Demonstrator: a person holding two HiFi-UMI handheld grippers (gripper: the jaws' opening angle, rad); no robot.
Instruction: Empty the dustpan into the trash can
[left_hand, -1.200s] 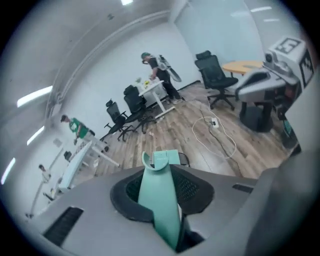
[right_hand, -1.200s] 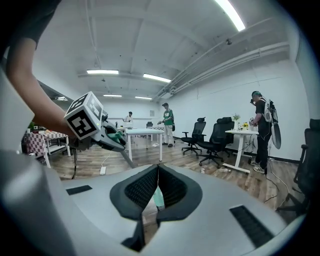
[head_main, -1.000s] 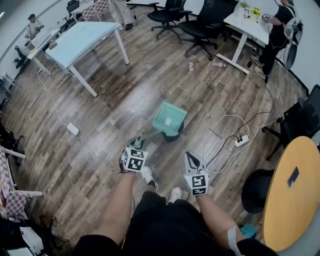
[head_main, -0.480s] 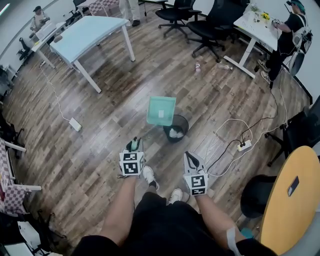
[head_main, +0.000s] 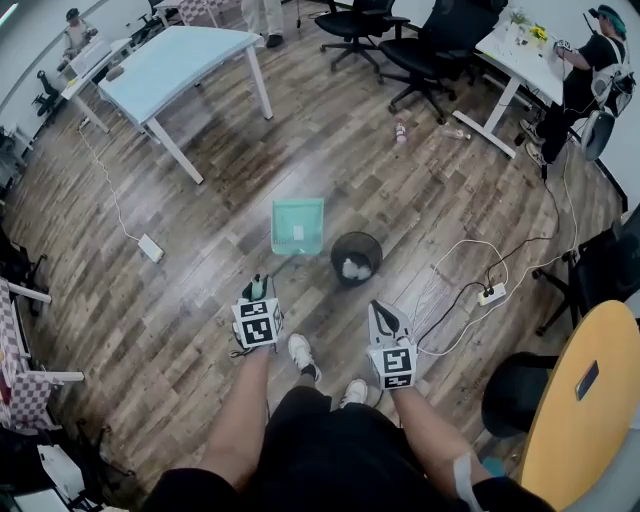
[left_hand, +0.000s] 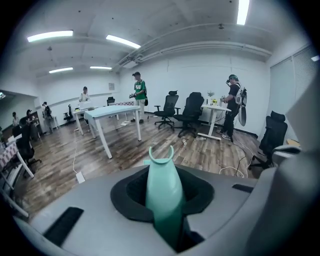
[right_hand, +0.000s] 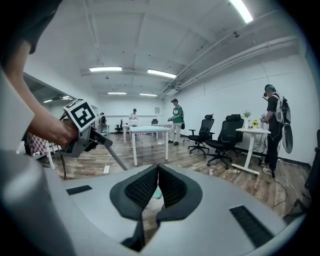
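Now, dustpan (head_main: 298, 226) beside trash can (head_main: 356, 258)

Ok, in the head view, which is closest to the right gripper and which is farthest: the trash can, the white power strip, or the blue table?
1. Trash can: just ahead of the right gripper, slightly left.
2. Power strip: on the floor to its right.
3. Blue table: far off, upper left.

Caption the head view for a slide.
Left gripper holds the teal dustpan beside the black trash can; right gripper shut, empty.
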